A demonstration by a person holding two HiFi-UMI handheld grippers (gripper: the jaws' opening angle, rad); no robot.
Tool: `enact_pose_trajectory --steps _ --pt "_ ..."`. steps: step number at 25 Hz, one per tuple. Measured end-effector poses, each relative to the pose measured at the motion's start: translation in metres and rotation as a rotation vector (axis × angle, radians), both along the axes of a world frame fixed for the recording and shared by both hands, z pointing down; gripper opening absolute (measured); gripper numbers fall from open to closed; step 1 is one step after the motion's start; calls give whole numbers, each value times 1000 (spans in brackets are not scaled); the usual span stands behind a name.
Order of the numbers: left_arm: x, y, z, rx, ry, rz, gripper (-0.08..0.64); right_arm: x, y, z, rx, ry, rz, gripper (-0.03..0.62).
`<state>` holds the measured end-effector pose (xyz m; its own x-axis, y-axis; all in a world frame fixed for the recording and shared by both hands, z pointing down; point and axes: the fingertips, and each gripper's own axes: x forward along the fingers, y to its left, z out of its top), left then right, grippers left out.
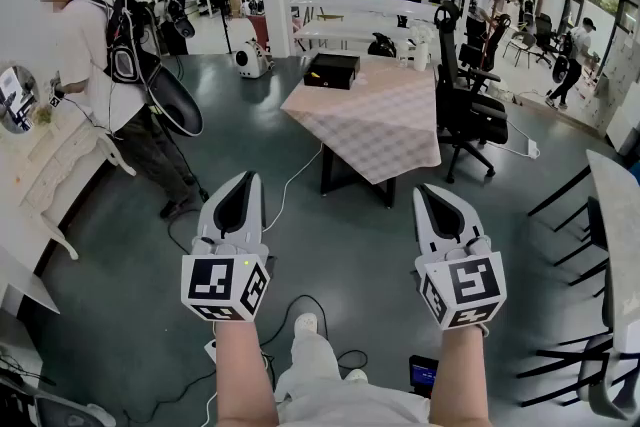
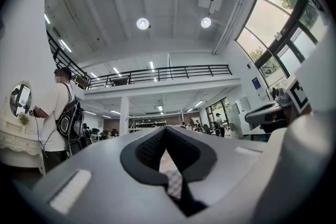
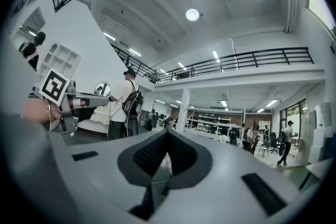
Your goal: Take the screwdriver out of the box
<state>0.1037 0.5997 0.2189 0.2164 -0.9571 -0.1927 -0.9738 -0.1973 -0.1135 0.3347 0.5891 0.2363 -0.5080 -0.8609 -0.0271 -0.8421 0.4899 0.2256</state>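
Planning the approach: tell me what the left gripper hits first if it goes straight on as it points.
Likely the table's checkered cloth: it shows dead ahead of the shut left gripper; depth is unclear.

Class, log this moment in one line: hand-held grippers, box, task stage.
left hand-held gripper: shut, empty | right hand-held gripper: shut, empty | box: on table, untouched | stage: not begun

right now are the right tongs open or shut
Shut: the right tongs touch at their tips, with nothing held between them.
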Motion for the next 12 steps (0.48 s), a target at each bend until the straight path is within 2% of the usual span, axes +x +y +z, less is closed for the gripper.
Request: enact_pose_trajectory --steps 6,12 --pt "-3 -28 5 -5 -5 6 8 -4 -30 0 5 -8 7 5" --pt "-32 -76 19 -13 6 -16 8 -38 -76 11 -14 1 -12 5"
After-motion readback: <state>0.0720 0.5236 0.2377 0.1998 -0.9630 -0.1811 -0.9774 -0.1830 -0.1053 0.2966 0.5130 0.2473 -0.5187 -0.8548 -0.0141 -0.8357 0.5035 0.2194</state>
